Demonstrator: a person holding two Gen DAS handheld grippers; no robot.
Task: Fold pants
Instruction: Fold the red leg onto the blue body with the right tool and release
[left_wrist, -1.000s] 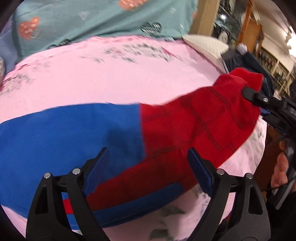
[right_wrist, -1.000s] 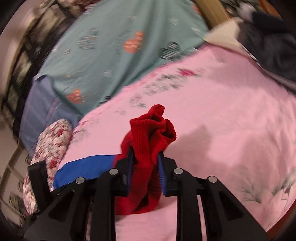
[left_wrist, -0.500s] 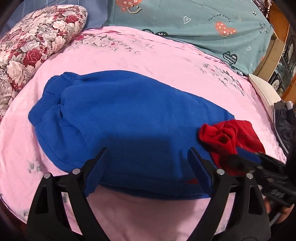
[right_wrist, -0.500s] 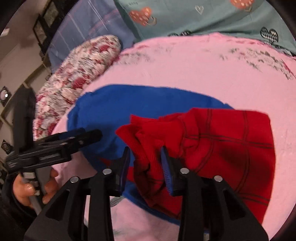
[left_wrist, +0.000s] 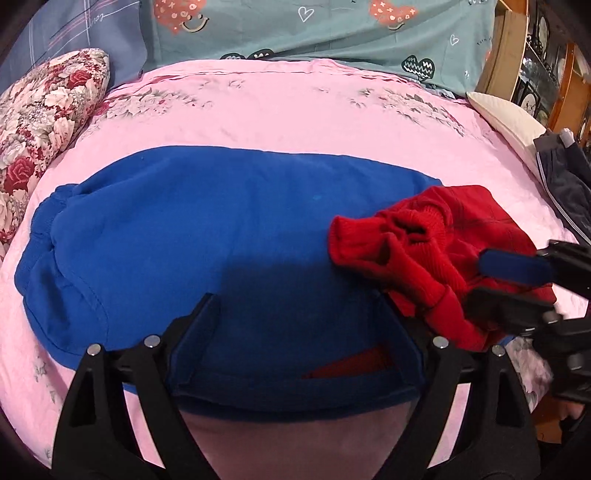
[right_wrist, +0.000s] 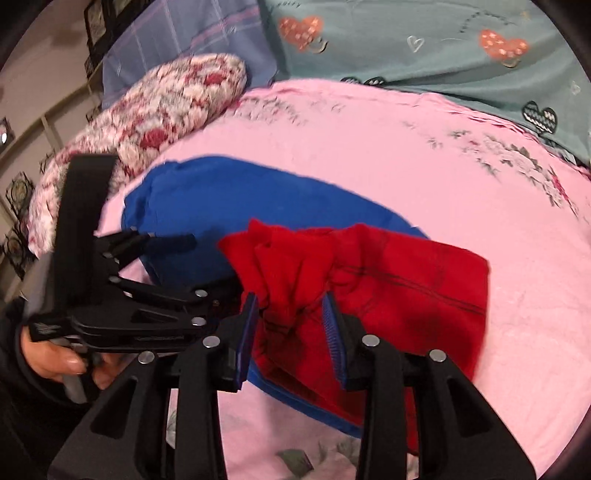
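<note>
The pants (left_wrist: 207, 236) are lying on the pink bed sheet (left_wrist: 295, 110), with the blue upper part spread flat and the waistband toward the flowered pillow (left_wrist: 40, 122). The red leg end (left_wrist: 424, 251) is lying bunched on top of the blue cloth, folded back over it on the side away from the pillow.

The left tool (left_wrist: 295, 339) is hovering over the near edge of the blue cloth with its fingers spread wide and nothing between them. A small strip of red is showing at the near hem, between the two layers of blue.

The right tool (right_wrist: 291, 325) is sitting at the crumpled red cuff (right_wrist: 291, 266). Its ribbed blue pads are standing on either side of the bunched cloth with a little room around it, so the fingers are parted rather than pinching. In the right wrist view, a hand (right_wrist: 55, 354) is holding the left tool's grip.

A teal blanket with hearts (left_wrist: 332, 33) is lying beyond the sheet, and a dark garment (left_wrist: 565, 177) is resting at the bed's right edge beside a cream cushion (left_wrist: 506, 118).
</note>
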